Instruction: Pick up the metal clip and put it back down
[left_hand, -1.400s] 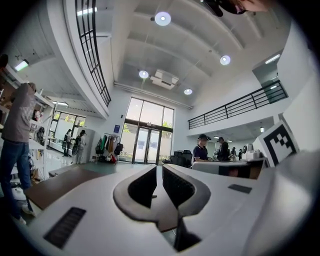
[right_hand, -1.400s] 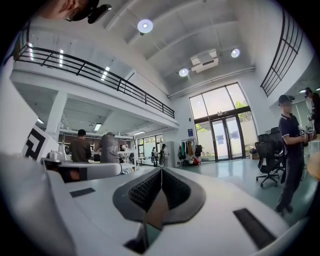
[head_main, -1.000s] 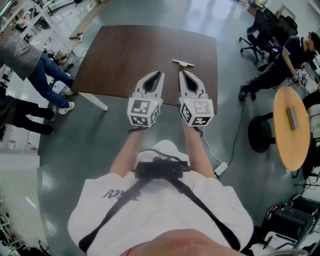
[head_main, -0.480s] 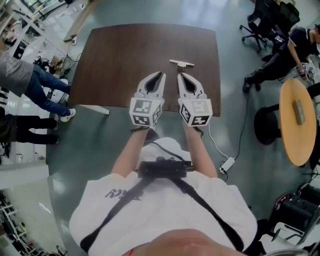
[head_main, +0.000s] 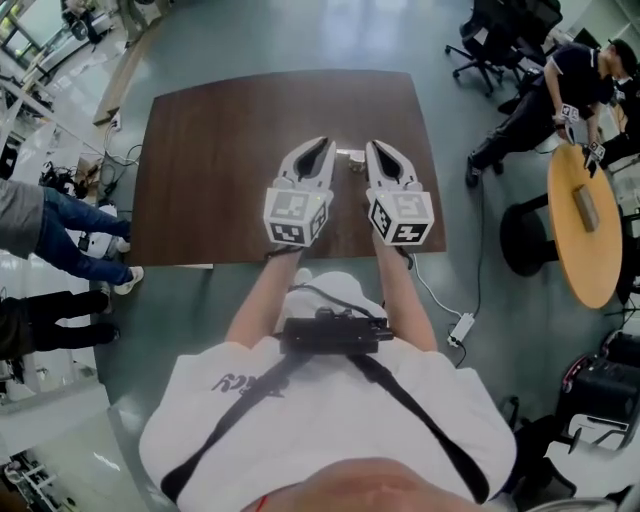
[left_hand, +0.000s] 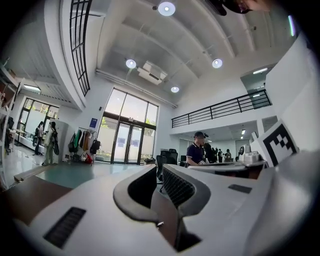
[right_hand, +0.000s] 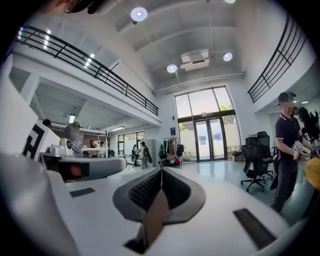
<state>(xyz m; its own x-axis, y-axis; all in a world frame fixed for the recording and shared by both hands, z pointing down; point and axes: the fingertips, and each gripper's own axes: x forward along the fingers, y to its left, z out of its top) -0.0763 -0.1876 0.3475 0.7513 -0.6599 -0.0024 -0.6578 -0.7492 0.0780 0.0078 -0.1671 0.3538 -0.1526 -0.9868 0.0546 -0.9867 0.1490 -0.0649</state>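
Observation:
A small metal clip (head_main: 353, 156) lies on the dark brown table (head_main: 220, 150) in the head view, partly hidden between the two grippers' tips. My left gripper (head_main: 320, 148) hovers just left of it and holds nothing; in the left gripper view a narrow gap shows between its jaws (left_hand: 159, 169). My right gripper (head_main: 374, 148) is just right of the clip. Its jaws (right_hand: 161, 172) meet in a line and are shut on nothing. Neither gripper view shows the clip; both look out level across the hall.
A round light wooden table (head_main: 585, 230) with a grey object stands at the right. A seated person (head_main: 560, 90) and office chairs (head_main: 490, 40) are at the far right. People's legs (head_main: 60, 230) stand at the left. A cable with a power block (head_main: 460, 328) lies on the floor.
Both grippers have moved forward over the table. The clip, earlier well ahead of their tips, now lies between them. The jaws look the same.

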